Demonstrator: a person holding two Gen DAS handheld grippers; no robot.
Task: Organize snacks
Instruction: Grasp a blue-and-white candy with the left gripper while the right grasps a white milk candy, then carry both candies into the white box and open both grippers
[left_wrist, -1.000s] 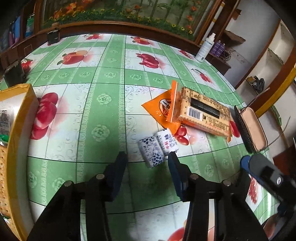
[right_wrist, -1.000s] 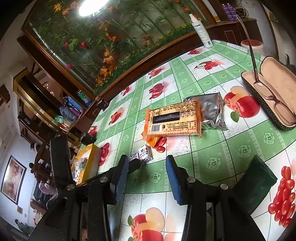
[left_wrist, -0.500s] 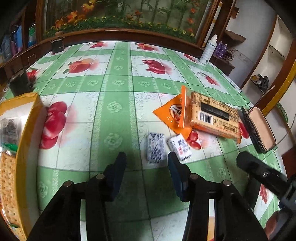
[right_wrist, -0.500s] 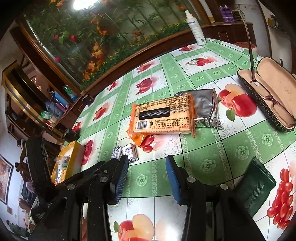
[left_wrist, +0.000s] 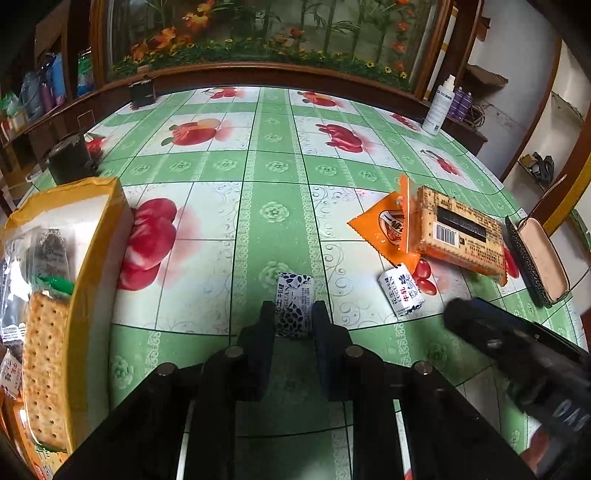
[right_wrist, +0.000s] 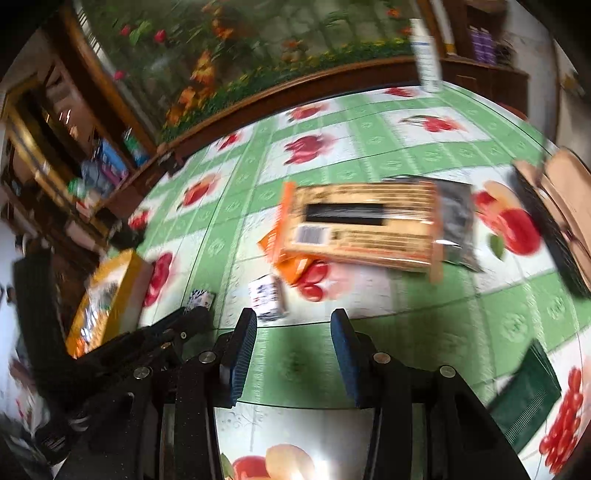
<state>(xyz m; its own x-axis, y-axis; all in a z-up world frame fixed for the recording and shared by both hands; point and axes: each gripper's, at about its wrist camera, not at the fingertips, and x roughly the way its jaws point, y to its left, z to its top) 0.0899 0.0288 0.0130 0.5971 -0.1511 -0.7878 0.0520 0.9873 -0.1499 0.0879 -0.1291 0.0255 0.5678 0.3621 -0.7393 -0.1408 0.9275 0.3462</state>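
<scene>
Left gripper (left_wrist: 293, 319) just closed, pinching blue-patterned candy (left_wrist: 294, 308) on tablecloth (left_wrist: 207, 236), yellow box (left_wrist: 92, 258) at 9 o'clock. Right gripper (right_wrist: 293, 332) spread, empty, second candy (right_wrist: 267, 297) just beyond at 11 o'clock (blurry). Risks: slick wrapper squirting out on lift from shallow grip; grippers colliding, working so close.

A lived-in room of a home is shown by the table (left_wrist: 258, 177) under the claws, covered with a green fruit-print cloth, by the big flower picture in a wooden frame (left_wrist: 258, 33) far ahead, and by wooden shelves (right_wrist: 55, 140) packed with bottles off to the left.
</scene>
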